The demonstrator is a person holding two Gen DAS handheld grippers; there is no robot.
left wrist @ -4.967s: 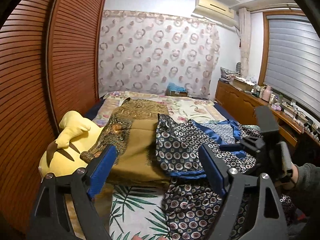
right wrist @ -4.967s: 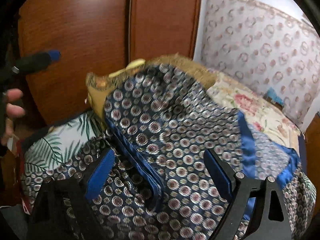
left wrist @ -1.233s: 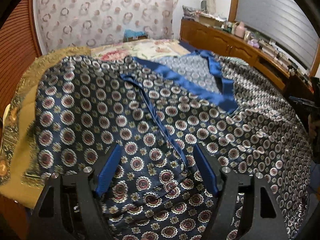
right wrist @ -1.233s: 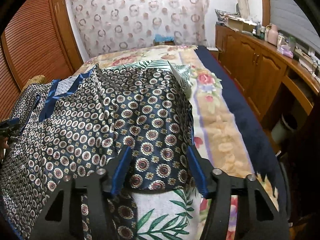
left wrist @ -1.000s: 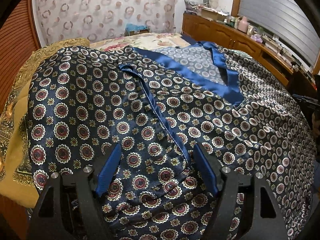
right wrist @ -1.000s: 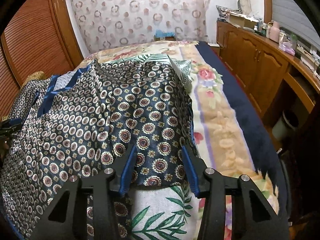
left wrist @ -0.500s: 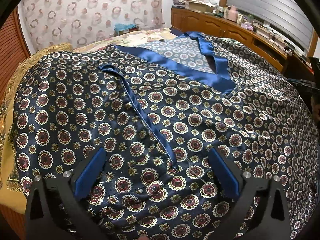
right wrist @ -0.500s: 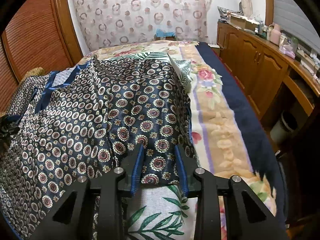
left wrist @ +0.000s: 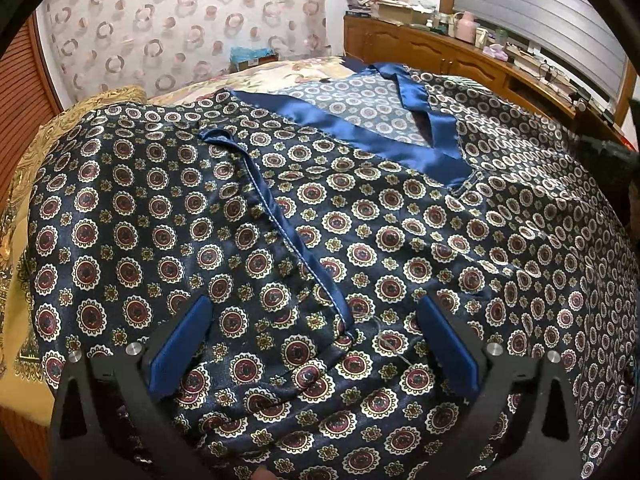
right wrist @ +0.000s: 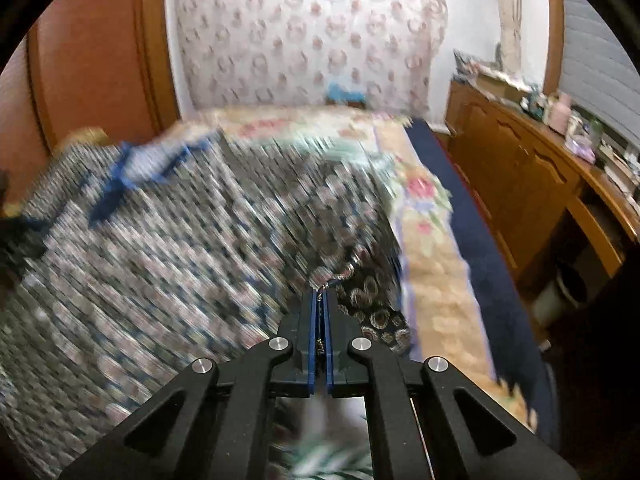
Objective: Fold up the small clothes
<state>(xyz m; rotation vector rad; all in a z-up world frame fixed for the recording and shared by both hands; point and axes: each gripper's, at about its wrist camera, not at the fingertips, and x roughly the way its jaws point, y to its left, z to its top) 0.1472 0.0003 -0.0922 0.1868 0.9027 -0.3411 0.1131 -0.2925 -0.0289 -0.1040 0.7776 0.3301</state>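
A dark navy garment (left wrist: 320, 208) with red-and-cream medallions and shiny blue trim (left wrist: 352, 132) lies spread over the bed. My left gripper (left wrist: 312, 320) is open just above its near part, a blue-edged seam running between the fingers. In the right wrist view the same garment (right wrist: 160, 248) is blurred by motion. My right gripper (right wrist: 319, 300) is shut on the garment's near right edge, with a fold of cloth (right wrist: 352, 272) pinched at its tips.
A gold patterned cloth (left wrist: 24, 184) lies at the left of the bed. The floral bedspread (right wrist: 424, 216) and a navy border (right wrist: 480, 248) show at the right. A wooden cabinet (right wrist: 528, 184) with clutter on top runs along the right wall.
My right gripper has closed on the garment's edge and is moving, blurring the view. My left gripper opened wide half a second ago and stays open over the cloth.
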